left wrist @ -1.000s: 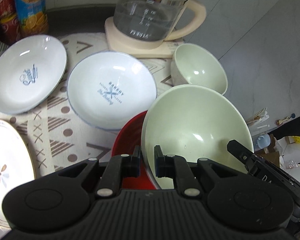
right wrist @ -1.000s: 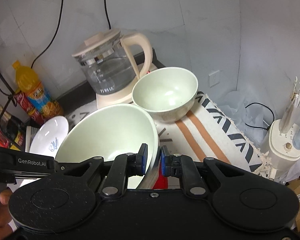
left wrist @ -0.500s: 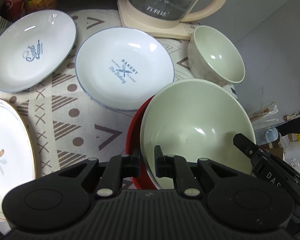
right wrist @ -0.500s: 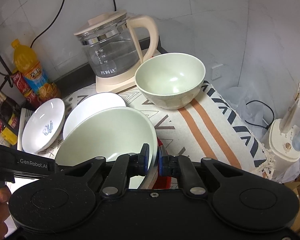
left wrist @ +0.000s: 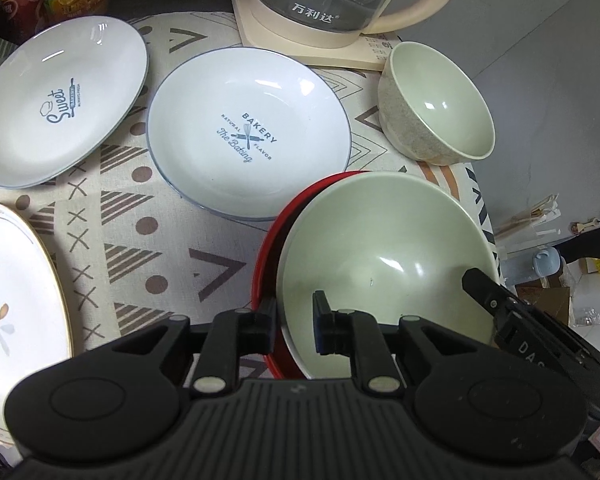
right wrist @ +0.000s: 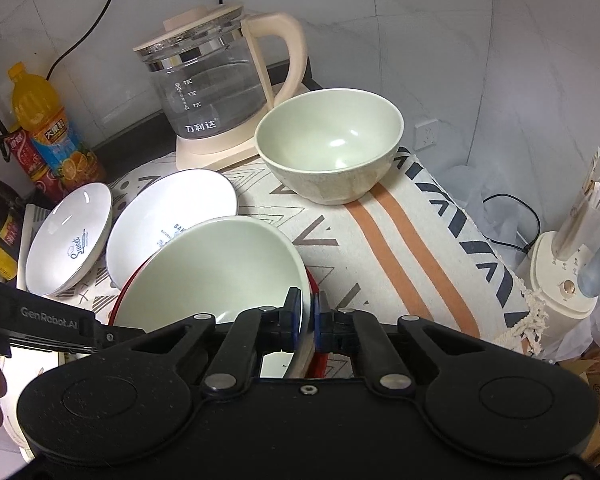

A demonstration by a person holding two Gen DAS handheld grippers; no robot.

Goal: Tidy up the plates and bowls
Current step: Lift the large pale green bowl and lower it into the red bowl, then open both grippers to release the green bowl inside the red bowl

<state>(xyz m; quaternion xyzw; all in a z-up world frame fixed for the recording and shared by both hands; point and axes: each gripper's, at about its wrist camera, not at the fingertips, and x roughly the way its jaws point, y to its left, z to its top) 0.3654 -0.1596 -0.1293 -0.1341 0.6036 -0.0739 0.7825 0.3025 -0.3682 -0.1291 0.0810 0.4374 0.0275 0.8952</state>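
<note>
A large pale green bowl (left wrist: 384, 256) sits inside a red bowl (left wrist: 260, 276) on the patterned cloth. My left gripper (left wrist: 294, 326) is shut on the green bowl's near rim, one finger inside, one outside. My right gripper (right wrist: 309, 322) is shut on the same green bowl (right wrist: 216, 268) at its right rim. A smaller green bowl (left wrist: 436, 108) (right wrist: 332, 144) stands beyond, apart. Two white plates, "Bakery" (left wrist: 248, 132) (right wrist: 172, 208) and "Sweet" (left wrist: 60, 96) (right wrist: 70, 244), lie to the left.
A glass kettle on a cream base (left wrist: 324, 4) (right wrist: 216, 96) stands at the back. Drink bottles (right wrist: 48, 136) stand at the back left. A flower-patterned plate (left wrist: 12, 304) lies at the left edge. The table's right edge drops off past the cloth (right wrist: 440, 248).
Both grippers have lowered the green bowl, still gripped, down into the red bowl on the cloth; the plates and the small bowl stayed put.
</note>
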